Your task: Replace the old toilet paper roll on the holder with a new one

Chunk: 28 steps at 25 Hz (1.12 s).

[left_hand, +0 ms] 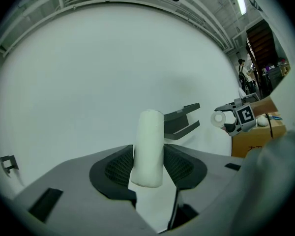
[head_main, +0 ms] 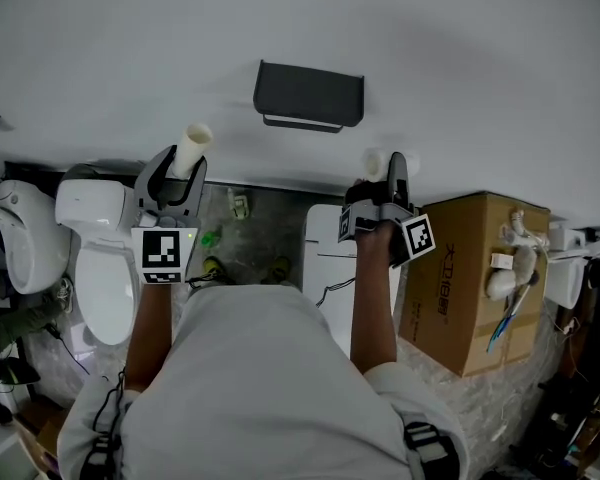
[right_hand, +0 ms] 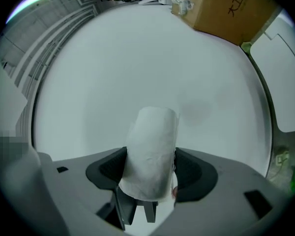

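Observation:
On the white wall hangs a dark grey holder (head_main: 308, 96), also visible in the left gripper view as the holder (left_hand: 183, 121); I see no roll on it. My left gripper (head_main: 183, 168) is below and left of it, shut on a slim cream tube (head_main: 193, 148) that sticks up out of the jaws. Up close the tube (left_hand: 148, 146) is pinched between the left gripper's (left_hand: 148, 167) pads. My right gripper (head_main: 385, 175), lower right of the holder, is shut on a white paper roll (head_main: 376, 162). That roll (right_hand: 152, 151) fills the right gripper's (right_hand: 150, 173) jaws.
A white toilet (head_main: 98, 258) stands on the floor at left, with a second white fixture (head_main: 20, 233) beyond it. A white unit (head_main: 330, 258) sits below the right arm. A cardboard box (head_main: 475, 278) with small white items on top is at right.

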{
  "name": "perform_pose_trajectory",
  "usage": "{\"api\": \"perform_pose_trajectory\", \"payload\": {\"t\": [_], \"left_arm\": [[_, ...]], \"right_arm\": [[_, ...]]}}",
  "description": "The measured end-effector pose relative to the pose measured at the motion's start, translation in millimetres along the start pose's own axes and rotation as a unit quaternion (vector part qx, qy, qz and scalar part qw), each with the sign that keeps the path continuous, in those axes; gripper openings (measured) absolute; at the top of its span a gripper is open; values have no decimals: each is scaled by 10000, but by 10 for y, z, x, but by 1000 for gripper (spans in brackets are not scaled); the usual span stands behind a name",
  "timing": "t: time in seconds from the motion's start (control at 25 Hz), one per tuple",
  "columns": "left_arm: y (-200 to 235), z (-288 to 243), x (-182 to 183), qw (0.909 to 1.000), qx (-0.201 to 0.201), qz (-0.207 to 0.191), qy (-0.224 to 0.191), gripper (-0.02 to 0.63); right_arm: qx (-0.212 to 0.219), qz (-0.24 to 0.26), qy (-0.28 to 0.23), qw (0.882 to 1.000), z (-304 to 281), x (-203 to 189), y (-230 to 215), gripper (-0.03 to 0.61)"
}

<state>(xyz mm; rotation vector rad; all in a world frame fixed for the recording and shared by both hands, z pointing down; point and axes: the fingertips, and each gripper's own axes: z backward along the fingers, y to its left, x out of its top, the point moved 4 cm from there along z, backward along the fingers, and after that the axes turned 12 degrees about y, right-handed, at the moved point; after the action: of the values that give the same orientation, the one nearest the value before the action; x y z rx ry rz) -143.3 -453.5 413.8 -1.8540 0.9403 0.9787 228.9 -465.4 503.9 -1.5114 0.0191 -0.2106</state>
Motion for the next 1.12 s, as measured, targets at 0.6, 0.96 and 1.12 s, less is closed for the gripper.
{"api": "perform_pose_trajectory", "payload": {"t": [0.6,0.96,1.12], "left_arm": [[439,190,-258,9998,86,-113,166,212],[613,321,-410,9998,128,27,145,213],[665,377,-442,9998,151,8,130,212]], "right_arm": [[62,-268,-204,9994,-514,-429,-58,296],[115,-154,-70,9998,-568,-753,-21,296],[82,-35,39,10000,-590,-889,-18,296]]}}
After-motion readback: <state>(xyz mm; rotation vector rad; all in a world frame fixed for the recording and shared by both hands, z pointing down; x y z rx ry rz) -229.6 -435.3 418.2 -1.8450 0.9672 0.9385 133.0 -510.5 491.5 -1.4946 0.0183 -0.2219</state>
